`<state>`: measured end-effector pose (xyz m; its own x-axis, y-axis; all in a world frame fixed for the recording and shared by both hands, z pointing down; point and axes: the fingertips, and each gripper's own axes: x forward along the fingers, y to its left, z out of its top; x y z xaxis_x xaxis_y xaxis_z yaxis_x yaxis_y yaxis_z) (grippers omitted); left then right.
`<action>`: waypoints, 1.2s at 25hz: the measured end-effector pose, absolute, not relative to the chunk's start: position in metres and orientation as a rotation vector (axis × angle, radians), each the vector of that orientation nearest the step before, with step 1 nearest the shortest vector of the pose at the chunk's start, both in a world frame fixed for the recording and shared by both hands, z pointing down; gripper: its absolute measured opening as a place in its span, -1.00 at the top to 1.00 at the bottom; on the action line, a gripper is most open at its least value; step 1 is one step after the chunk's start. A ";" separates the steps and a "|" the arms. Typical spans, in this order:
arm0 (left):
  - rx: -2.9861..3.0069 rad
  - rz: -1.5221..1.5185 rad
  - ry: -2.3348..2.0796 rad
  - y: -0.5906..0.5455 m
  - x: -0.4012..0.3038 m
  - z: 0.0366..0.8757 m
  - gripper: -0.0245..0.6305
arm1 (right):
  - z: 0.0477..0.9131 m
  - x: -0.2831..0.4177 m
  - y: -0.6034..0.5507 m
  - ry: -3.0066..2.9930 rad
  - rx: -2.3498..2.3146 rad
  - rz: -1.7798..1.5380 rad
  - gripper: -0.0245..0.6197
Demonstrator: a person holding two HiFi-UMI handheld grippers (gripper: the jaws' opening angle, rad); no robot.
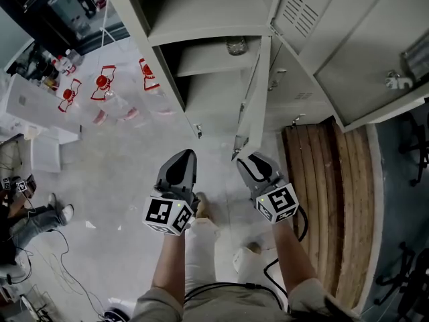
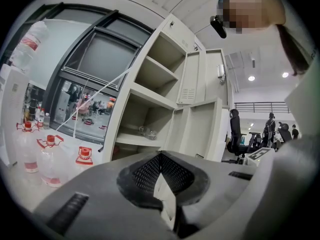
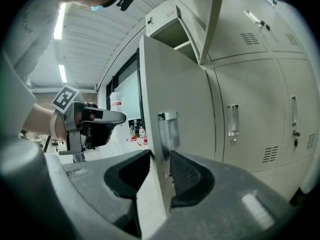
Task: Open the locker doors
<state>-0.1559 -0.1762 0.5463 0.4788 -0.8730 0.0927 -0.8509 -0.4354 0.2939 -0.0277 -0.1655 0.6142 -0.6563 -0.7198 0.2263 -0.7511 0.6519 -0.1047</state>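
1. The right gripper (image 1: 245,159) is clamped on the free edge of the locker door (image 1: 252,106), one jaw on each face, just by the chrome handle (image 3: 167,134).
2. That door stands swung out, edge-on toward the person, with open shelves (image 1: 201,52) to its left.
3. The left gripper (image 1: 182,158) hangs over bare floor (image 1: 120,173), jaws together and empty, apart from the door.
4. Right of the door, shut lockers (image 3: 250,109) and wooden planks (image 1: 335,193) crowd in; bottles (image 1: 100,92) stand well to the left.
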 end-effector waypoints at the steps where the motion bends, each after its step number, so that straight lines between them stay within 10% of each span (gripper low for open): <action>1: 2.430 -0.104 -1.460 -0.176 -0.155 0.546 0.93 | 0.614 -0.024 -0.164 -2.698 1.224 0.284 0.54; 30: 2.459 -0.102 -1.412 -0.175 -0.139 0.529 0.93 | 0.614 0.075 -0.155 -2.464 1.586 0.342 0.60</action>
<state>-0.1395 -0.1751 0.5290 0.5136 -0.8535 0.0881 -0.8320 -0.4703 0.2942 0.0749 -0.1550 0.6142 -0.4090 -0.8678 0.2820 -0.9118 0.4006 -0.0897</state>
